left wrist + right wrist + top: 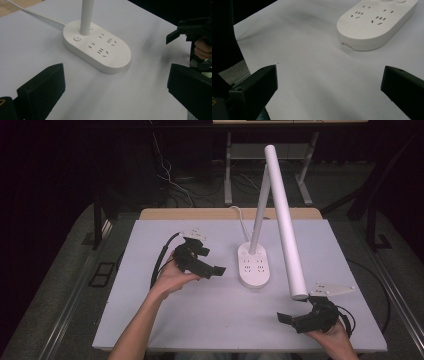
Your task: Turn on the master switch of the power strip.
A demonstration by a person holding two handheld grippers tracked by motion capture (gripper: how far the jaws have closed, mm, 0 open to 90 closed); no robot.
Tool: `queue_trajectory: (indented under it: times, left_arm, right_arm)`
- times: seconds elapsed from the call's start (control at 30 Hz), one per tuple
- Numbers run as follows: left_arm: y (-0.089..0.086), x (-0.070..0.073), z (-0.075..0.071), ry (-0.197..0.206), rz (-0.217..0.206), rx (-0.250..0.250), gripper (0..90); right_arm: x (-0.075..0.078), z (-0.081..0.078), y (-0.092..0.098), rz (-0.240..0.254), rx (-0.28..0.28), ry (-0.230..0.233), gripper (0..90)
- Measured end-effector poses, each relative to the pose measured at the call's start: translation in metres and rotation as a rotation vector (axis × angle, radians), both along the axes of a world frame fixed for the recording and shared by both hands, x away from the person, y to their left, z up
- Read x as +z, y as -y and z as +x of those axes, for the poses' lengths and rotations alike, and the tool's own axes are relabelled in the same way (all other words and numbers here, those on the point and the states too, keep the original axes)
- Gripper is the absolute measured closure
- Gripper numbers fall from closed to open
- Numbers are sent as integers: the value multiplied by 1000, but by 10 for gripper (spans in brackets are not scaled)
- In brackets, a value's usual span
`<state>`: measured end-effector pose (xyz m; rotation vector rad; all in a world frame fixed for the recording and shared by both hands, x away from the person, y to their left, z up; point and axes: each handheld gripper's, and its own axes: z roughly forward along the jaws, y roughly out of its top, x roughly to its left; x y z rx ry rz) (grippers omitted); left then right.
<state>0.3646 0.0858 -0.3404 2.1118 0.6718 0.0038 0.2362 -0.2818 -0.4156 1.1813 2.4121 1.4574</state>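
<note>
Left gripper view puts the white lamp base (97, 50) ahead of the left gripper (113, 93), jaws apart, long axis slanting across them, nearer than to the right gripper (329, 92), likewise spread and empty.

White desk lamp (254, 266) w/ oval base carrying sockets + power btn, upright at worktop (210, 315) centre; long tube head (285, 220) tilted down-right; cord runs back.

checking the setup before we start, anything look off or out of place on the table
Nothing stands out. The white lamp base with its sockets sits flat on the table, its cord trailing off the far edge, and the lamp head is folded down towards the front. The left gripper and right gripper are both open and empty.
</note>
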Motion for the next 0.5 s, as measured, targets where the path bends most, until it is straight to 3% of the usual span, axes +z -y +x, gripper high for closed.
queue_trajectory:
  times: [0.5]
  left_arm:
    - [22, 7, 23, 6, 34, -14, 14]
  right_arm:
    - [-1, 0, 1, 1, -4, 3, 2]
